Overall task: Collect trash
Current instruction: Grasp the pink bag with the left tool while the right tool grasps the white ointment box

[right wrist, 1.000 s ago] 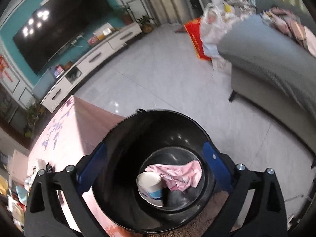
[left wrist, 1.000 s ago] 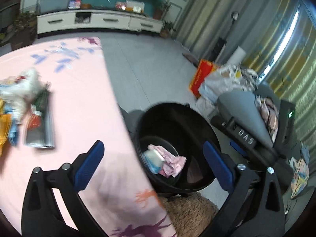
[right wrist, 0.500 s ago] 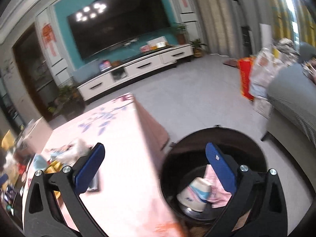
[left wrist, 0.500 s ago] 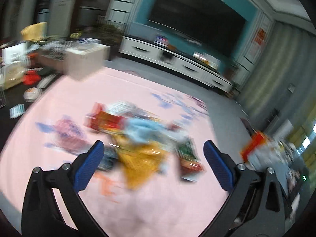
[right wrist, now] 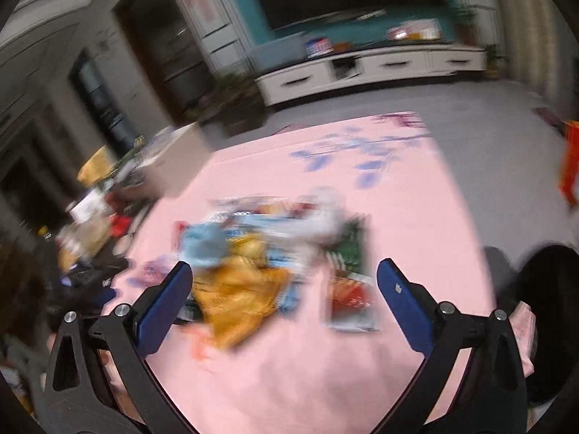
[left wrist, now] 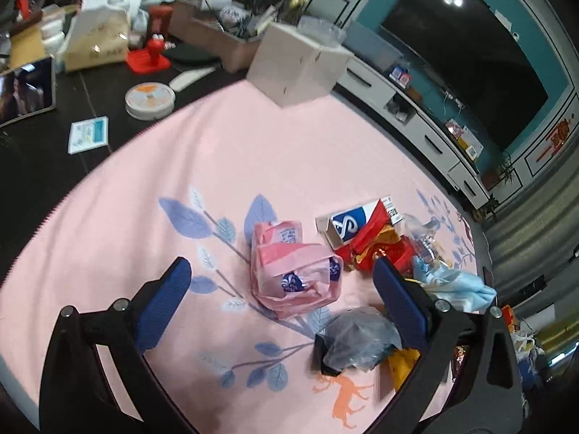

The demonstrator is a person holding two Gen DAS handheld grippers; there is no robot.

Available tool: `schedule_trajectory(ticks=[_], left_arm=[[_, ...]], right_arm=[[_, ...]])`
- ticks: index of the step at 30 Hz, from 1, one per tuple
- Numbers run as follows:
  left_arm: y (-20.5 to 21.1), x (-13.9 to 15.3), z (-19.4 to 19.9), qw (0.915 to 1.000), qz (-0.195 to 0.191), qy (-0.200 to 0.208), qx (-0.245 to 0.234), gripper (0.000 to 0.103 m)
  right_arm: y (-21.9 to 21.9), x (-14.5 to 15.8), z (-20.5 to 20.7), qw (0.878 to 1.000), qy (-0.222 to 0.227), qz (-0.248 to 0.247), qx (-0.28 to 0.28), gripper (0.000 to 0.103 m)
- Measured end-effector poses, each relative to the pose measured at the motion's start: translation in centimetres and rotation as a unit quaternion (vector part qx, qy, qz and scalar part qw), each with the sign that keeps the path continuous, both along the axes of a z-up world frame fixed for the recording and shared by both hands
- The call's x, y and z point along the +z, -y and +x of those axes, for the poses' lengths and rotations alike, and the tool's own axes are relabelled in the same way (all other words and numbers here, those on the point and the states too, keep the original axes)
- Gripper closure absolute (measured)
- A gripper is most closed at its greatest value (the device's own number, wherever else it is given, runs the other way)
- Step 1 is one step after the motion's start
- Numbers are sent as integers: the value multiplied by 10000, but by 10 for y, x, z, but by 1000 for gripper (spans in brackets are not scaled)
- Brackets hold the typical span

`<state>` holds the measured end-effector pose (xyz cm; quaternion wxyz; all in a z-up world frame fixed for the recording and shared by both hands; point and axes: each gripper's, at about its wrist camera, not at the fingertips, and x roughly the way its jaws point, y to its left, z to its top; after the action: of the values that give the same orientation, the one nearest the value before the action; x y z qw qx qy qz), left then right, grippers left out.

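Both claws have swung away from the black bin to the pink worktop [left wrist: 253, 152]: left claw [left wrist: 278, 302], jaws wide and empty, frames a crumpled pink wrapper [left wrist: 295, 276]; right claw [right wrist: 284, 302], equally wide, sweeps blurred over the trash pile [right wrist: 267, 253], next pickup likely.

Crumpled pink wrapper [left wrist: 295, 275] on tablecloth, beside red/blue carton [left wrist: 356, 222]

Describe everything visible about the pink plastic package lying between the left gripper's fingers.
The pink plastic package is a crumpled, glossy soft wrapper with white text and round blue-purple logos, folded over itself and partly open at its near end. It lies on the pink tablecloth, apart from the red-and-blue carton. The open left hand-held gripper frames it without touching.
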<state>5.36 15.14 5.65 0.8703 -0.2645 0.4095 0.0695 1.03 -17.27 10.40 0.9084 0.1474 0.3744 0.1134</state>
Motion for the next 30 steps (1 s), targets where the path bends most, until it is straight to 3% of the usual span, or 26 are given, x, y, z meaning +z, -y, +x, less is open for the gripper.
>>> schedule_trajectory(ticks=[5, 7, 12, 16, 21, 24, 28, 30], left_arm=[[5, -17, 11, 9999, -118, -119, -8, 4], [5, -24, 14, 9996, -180, -199, -28, 8], [6, -35, 21, 9993, -112, -348, -51, 23], [5, -38, 25, 9988, -311, -337, -147, 39], [4, -39, 28, 9986, -332, -348, -197, 49], [1, -39, 27, 9982, -457, -348, -151, 51], [-2, -35, 22, 9983, -508, -278, -103, 52], [-4, -31, 18, 9983, -540, -199, -103, 52]], right_arm=[[-89, 16, 64, 9950, -386, -63, 916, 3], [-122, 13, 89, 9914, -600, -187, 1150, 3], [-174, -20, 166, 9814, -1698, -380, 806, 10], [-188, -52, 202, 9696, -2380, -405, 394, 22], [-199, -90, 224, 9560, -2849, -697, 29, 24], [-199, -104, 228, 9526, -2934, -792, -122, 25], [-204, -114, 230, 9493, -2959, -1063, -24, 47], [-209, -112, 225, 9515, -2830, -1205, 120, 51]])
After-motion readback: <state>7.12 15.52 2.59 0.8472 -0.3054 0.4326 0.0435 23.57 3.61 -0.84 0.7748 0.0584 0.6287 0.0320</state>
